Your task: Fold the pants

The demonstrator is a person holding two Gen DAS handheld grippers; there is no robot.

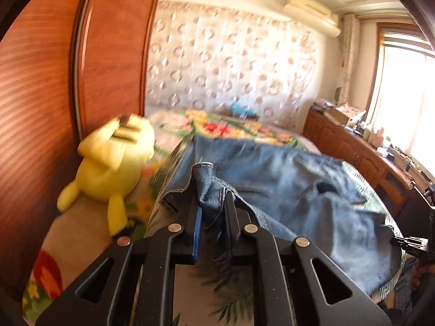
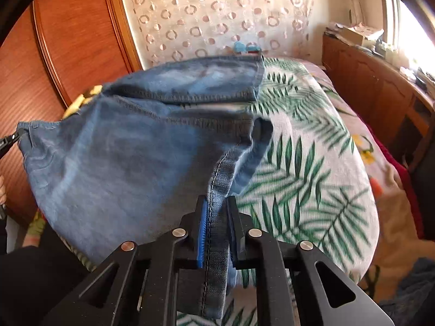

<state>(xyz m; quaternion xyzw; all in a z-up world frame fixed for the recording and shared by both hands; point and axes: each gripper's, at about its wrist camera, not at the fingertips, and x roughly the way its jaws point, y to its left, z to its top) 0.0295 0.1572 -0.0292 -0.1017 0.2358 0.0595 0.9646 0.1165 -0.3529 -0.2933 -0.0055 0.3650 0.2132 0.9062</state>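
Pants [image 2: 114,157]: blue denim, lifted partly off the bed, stretched between the two grippers; far portion lies rumpled on the bedspread.
Left gripper [image 1: 210,212]: clenched on a bunched hem fold of the pants; stitched edge stands up between the pads. Seen in the right wrist view at the far left edge of the cloth [image 2: 12,138].
Right gripper [image 2: 216,214]: clamped on a seamed edge of the pants; the seam runs straight down between the blue pad and the black pad.
Bed [image 2: 312,163]: covered by a white spread printed with green palm leaves; a floral blanket lies beyond it.
Plush toy [image 1: 114,163]: yellow, on the bed beside the wooden wardrobe [image 1: 40,95], left of the pants, not touching them as far as can be told.
Dresser [image 1: 353,146]: wooden, along the window side, cluttered top; items too small to identify.
Image quality: motion blur in both views.
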